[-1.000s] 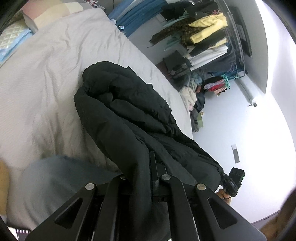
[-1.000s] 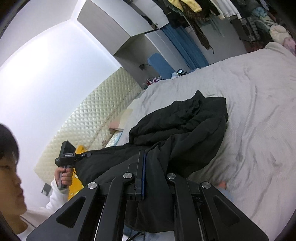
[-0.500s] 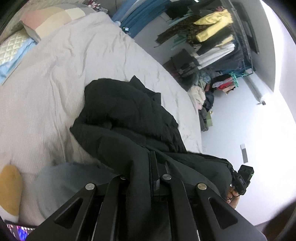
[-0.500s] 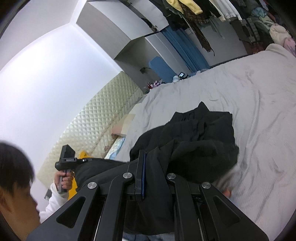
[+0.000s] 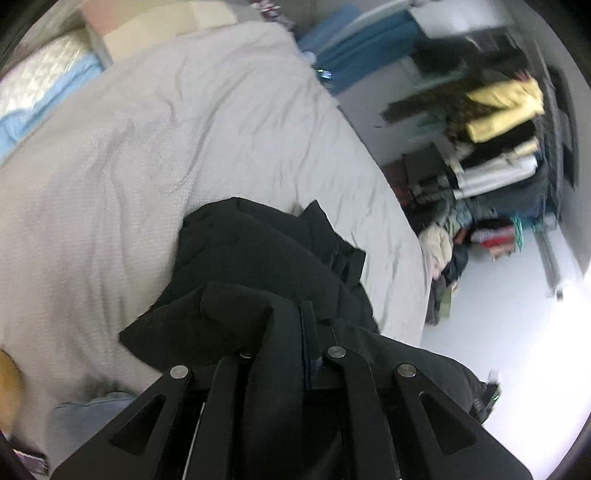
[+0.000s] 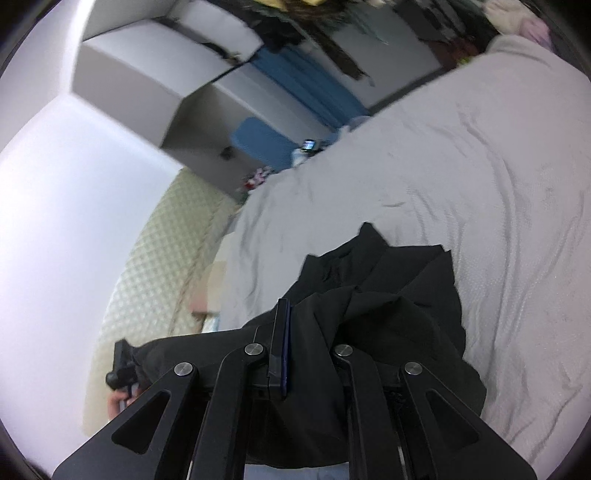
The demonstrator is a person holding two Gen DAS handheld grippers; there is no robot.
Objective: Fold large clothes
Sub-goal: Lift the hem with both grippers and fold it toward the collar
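1. A black jacket (image 5: 258, 266) is seen bunched over the near edge of the bed (image 5: 147, 147); its far part is laid on the grey bedcover, while the near part is lifted clear and stretched between the two grippers.
2. The left gripper (image 5: 291, 332) is observed with its jaws together, clamped on a fold of the jacket; cloth is draped over the left finger so that only the edge of the right pad is exposed.
3. The right gripper (image 6: 295, 332) is likewise recorded with jaws closed on the jacket (image 6: 388, 314); one thin pad edge stands upright, the other finger is buried under fabric.
4. From the right wrist view, a taut band of the garment is traced leftward to the other gripper's handle, held in a hand (image 6: 118, 400) that is blurred and partly cut off.
5. Containers: an open wardrobe rack (image 5: 517, 147) is noted beyond the bed, with yellow, white and dark clothes stacked or hung in it; individual items cannot be separated owing to motion blur.
6. A heap of clothes (image 5: 443, 251) is seen on the floor at the bed's foot.
7. A pillow (image 5: 155, 26) lies at the bed's head; a quilted headboard (image 6: 159, 258) is noted alongside.
8. A small lit device (image 6: 308, 144) beyond the bed cannot be identified.
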